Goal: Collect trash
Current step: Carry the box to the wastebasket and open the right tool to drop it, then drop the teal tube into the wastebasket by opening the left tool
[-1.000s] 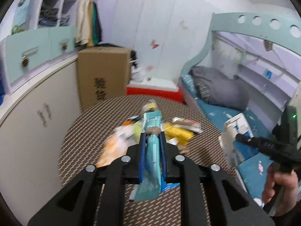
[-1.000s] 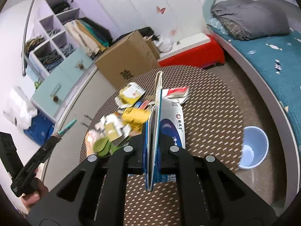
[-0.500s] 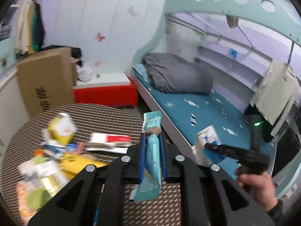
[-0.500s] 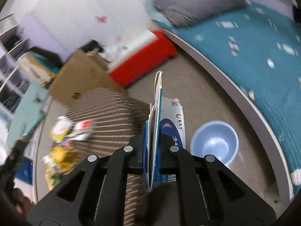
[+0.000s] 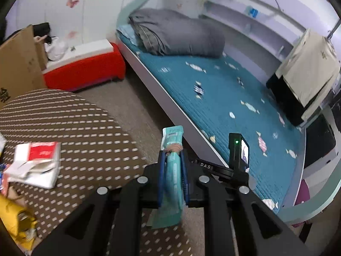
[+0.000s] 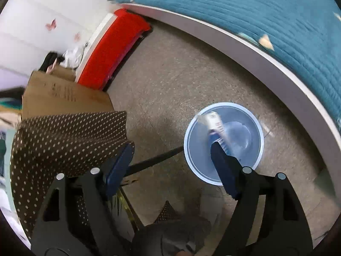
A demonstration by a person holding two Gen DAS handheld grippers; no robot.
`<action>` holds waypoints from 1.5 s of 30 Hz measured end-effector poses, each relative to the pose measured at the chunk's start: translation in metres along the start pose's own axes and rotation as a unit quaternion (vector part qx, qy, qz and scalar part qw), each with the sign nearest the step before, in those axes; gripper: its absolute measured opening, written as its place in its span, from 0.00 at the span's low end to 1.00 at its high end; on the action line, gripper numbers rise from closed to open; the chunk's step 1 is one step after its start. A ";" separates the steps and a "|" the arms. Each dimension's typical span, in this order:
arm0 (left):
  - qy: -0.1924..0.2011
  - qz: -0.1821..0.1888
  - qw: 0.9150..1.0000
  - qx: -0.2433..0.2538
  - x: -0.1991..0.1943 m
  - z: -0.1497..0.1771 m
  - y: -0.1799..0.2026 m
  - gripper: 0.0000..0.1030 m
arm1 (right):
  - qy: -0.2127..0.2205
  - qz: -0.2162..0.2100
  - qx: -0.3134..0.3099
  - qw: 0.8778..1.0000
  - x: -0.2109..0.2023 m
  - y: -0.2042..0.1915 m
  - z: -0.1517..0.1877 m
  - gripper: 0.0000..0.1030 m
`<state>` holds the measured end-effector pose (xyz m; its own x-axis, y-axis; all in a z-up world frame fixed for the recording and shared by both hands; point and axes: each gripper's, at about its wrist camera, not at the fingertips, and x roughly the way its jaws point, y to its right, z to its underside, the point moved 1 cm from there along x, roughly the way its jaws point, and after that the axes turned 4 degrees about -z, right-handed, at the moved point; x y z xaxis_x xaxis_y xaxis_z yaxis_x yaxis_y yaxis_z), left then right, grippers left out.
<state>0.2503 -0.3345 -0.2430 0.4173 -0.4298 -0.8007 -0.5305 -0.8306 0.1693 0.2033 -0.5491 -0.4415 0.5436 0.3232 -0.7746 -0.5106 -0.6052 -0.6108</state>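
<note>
right tongs (image 6: 170,162) have just been opening: jaws now spread wide w/ nothing between them. the flat white-and-blue packet (image 6: 215,125) they pinched a sec ago is gone from the grip and sits blurred inside the pale blue bin (image 6: 253,125) on the floor, against the bin's far-left wall. so that piece looks delivered; the right side is prob free to go back for more.

packet in the bin: long axis runs roughly from the rim down toward the bin's bottom, white end up near the rim, blue end lower. too blurred to say if it has settled.

left tongs (image 5: 173,171) nearly closed, clamped on a teal wrapper (image 5: 171,183). no change in that grip vs a sec ago. wrapper's long axis lies along the fingers, one end sticking out past the tips toward the bed (image 5: 223,98), other end hanging out behind the pads. the left view has swung off the surface (image 5: 70,123) toward the bed side; bin not visible there, so can't tell how close the wrapper is to it.

still on the surface, well apart from the bin: a red-and-white packet (image 5: 36,162) and a yellow bag (image 5: 17,219) at least. task not finished, i'd say. next is likely dropping the teal wrapper.
</note>
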 end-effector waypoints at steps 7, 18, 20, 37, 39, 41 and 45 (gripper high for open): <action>-0.064 0.010 0.997 0.035 0.058 -0.007 0.043 0.13 | 0.080 -0.012 0.021 0.996 -0.068 0.007 0.004 0.86; -0.120 0.006 0.991 0.065 0.098 -0.011 0.066 0.82 | 0.150 -0.016 -0.005 0.988 -0.141 -0.009 0.005 0.94; -0.095 -0.001 0.994 0.060 0.083 -0.013 0.065 0.87 | 0.155 -0.013 -0.009 0.988 -0.145 -0.012 0.011 0.94; 0.074 -0.051 0.994 0.055 -0.084 0.000 0.051 0.92 | 0.227 0.015 -0.143 0.963 -0.231 -0.119 0.061 0.94; 0.088 -0.053 0.993 0.049 -0.104 0.006 0.046 0.92 | 0.231 0.012 -0.161 0.960 -0.240 -0.135 0.070 0.94; 0.098 -0.053 0.993 0.044 -0.120 0.013 0.041 0.92 | 0.233 0.010 -0.177 0.956 -0.246 -0.150 0.081 0.94; 0.114 -0.062 0.991 0.037 -0.151 0.029 0.025 0.92 | 0.221 -0.011 -0.215 0.951 -0.250 -0.178 0.106 0.94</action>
<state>0.1527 -0.2807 -0.1344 0.6345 -0.4014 -0.6606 -0.5132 -0.8578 0.0282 0.0879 -0.4446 -0.1565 0.8265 0.0582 -0.5599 -0.2284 -0.8744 -0.4282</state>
